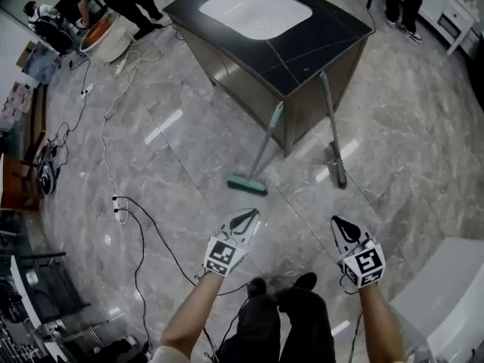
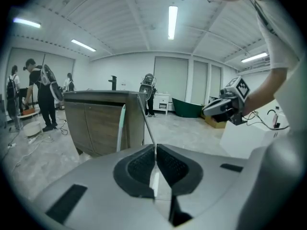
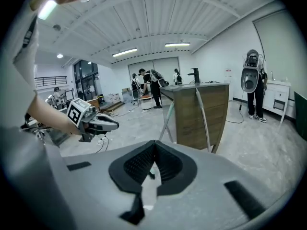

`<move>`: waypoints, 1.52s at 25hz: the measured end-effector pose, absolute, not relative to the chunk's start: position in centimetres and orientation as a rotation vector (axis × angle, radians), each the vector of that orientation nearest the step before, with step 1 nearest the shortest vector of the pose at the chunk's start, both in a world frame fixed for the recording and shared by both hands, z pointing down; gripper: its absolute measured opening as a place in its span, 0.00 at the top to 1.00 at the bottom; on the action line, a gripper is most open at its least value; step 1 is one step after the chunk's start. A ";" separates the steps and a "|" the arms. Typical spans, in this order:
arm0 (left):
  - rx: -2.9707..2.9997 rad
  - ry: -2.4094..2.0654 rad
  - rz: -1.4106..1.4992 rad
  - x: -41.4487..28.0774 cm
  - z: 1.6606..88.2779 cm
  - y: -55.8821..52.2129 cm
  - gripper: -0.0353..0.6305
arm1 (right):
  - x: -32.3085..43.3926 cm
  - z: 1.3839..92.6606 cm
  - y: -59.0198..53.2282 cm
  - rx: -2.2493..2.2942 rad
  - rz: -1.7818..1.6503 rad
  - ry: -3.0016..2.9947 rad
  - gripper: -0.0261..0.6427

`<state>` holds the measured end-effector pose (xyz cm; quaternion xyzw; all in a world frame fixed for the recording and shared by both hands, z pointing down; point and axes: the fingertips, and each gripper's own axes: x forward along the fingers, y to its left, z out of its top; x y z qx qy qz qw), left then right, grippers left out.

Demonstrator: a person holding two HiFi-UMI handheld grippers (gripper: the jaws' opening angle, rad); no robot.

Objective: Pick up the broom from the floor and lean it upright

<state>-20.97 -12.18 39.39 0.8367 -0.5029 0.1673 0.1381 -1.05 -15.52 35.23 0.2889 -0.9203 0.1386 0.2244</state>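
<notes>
The broom (image 1: 264, 148) stands propped. Its teal head sits on the floor (image 1: 189, 127) and its teal handle slants up to touch the side of the cabinet (image 1: 310, 100), just under the dark top. Judged from that, the task looks done.

The left gripper (image 1: 245, 218) and right gripper (image 1: 344, 229) are well apart from it, above the person's shoes (image 1: 281, 283). Each has its fingers pressed together, with nothing between them.

The broom should be light, with a long, stiff pole and most of its weight at the head. The smooth handle may slip in a loose grip. The best hold is probably around the handle's middle, with a second hold lower down to steer the head. The polished floor looks slick, so the head could slide out if the lean is too shallow.

A second long tool (image 1: 331, 119) with a grey handle leans on the cabinet's corner, near the broom but not touching it. Its head is too small to tell whether it is a mop or another broom. A reach for the broom's upper handle could knock it.

A cable (image 1: 140, 233) loops over the floor to the left, and a white box (image 1: 446, 293) stands to the right. People (image 1: 132, 2) are standing beyond the sink (image 1: 255, 10).
</notes>
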 end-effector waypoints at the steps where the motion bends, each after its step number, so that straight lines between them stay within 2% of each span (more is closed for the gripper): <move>1: 2.421 -1.452 0.487 -21.2 37.3 -11.7 0.92 | -1.5 33.5 -15.1 0.797 0.375 -2.532 0.96; 17: 2.438 -1.270 0.445 -26.1 9.1 -0.2 0.93 | -6.4 7.7 -2.8 0.868 0.437 -2.493 0.96; 23: 2.433 -1.275 0.494 -29.0 2.6 5.2 0.93 | -9.1 0.6 2.2 0.858 0.363 -2.520 0.96; 30: 2.306 -1.297 0.280 -30.1 -4.7 13.1 0.93 | -10.7 -6.9 7.0 0.865 0.267 -2.547 0.96; 38: 2.307 -1.441 0.192 -31.0 -8.9 17.0 0.93 | -9.3 -10.2 6.8 0.904 0.281 -2.578 0.96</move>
